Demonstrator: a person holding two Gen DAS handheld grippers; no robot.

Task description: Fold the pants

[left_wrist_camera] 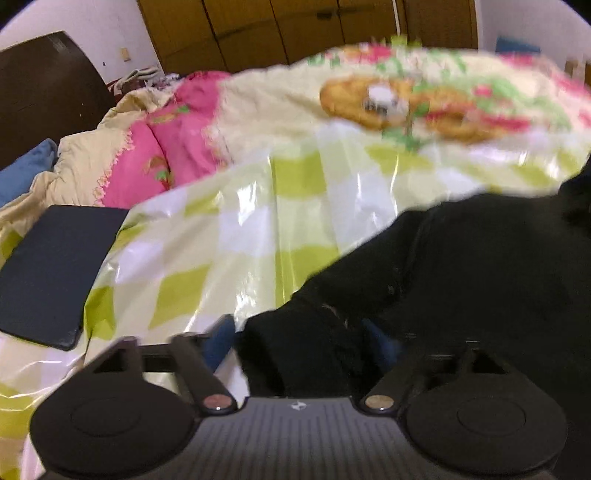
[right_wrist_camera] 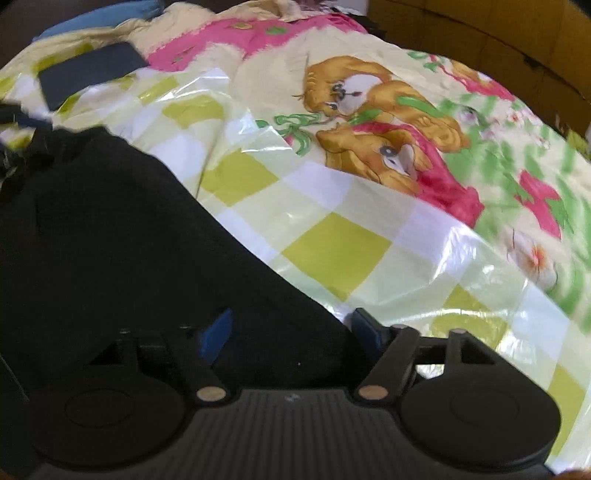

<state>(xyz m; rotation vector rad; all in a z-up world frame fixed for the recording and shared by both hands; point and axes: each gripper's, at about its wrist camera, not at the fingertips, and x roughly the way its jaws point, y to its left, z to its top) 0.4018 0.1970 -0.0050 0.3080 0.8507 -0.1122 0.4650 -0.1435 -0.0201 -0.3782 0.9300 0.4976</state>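
Note:
The black pants [left_wrist_camera: 461, 266] lie on a green-and-white checked plastic sheet [left_wrist_camera: 258, 221] spread over the bed. In the left wrist view, which is blurred, they fill the lower right. My left gripper [left_wrist_camera: 299, 341] is open over their left edge, and dark cloth sits between its blue pads [left_wrist_camera: 218, 339] without being pinched. In the right wrist view the pants [right_wrist_camera: 110, 229] fill the left half. My right gripper [right_wrist_camera: 291, 330] is open at their right edge, with cloth between its parted pads [right_wrist_camera: 218, 332]. The sheet [right_wrist_camera: 332, 251] lies to its right.
A cream blanket printed with dogs [right_wrist_camera: 369, 122] covers the bed beyond the sheet. A flat dark pad [left_wrist_camera: 55, 273] lies at the left, with a pink quilt [left_wrist_camera: 177, 140] and a blue cloth [left_wrist_camera: 26, 166] behind it. A wooden wardrobe [left_wrist_camera: 295, 29] stands at the back.

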